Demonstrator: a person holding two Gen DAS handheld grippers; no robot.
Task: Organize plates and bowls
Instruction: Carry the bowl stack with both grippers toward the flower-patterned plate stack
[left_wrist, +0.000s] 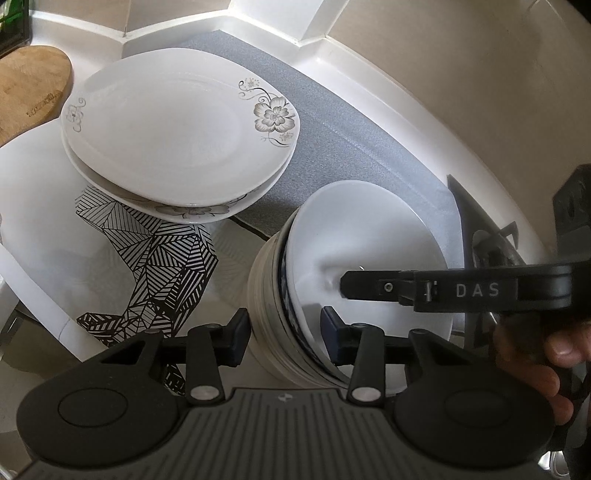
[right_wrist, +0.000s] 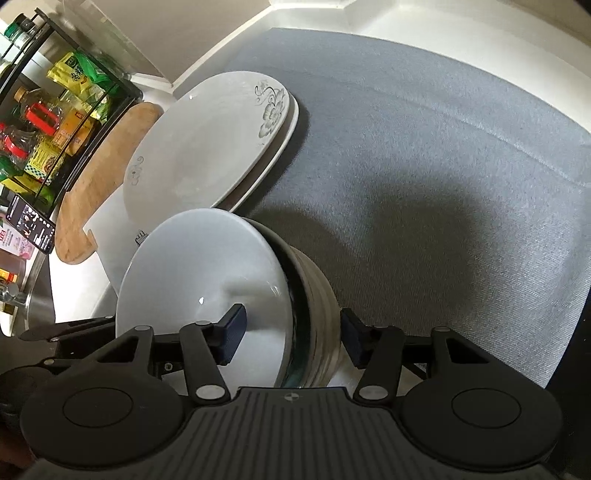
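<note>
The bowl stack (left_wrist: 317, 295) sits between both open tongs, left tongs (left_wrist: 284, 332) and right tongs (right_wrist: 291, 334), each straddling 1 opposite rim.

Both wrist cameras look steeply down, close over the nested bowl stack (left_wrist: 325, 295) (right_wrist: 236, 295) (nearly filling the lower frame). They share the floral plates (left_wrist: 177, 136) (right_wrist: 207, 144) toward 11 o'clock and the grey mat (left_wrist: 314, 122) (right_wrist: 424, 166).
</note>
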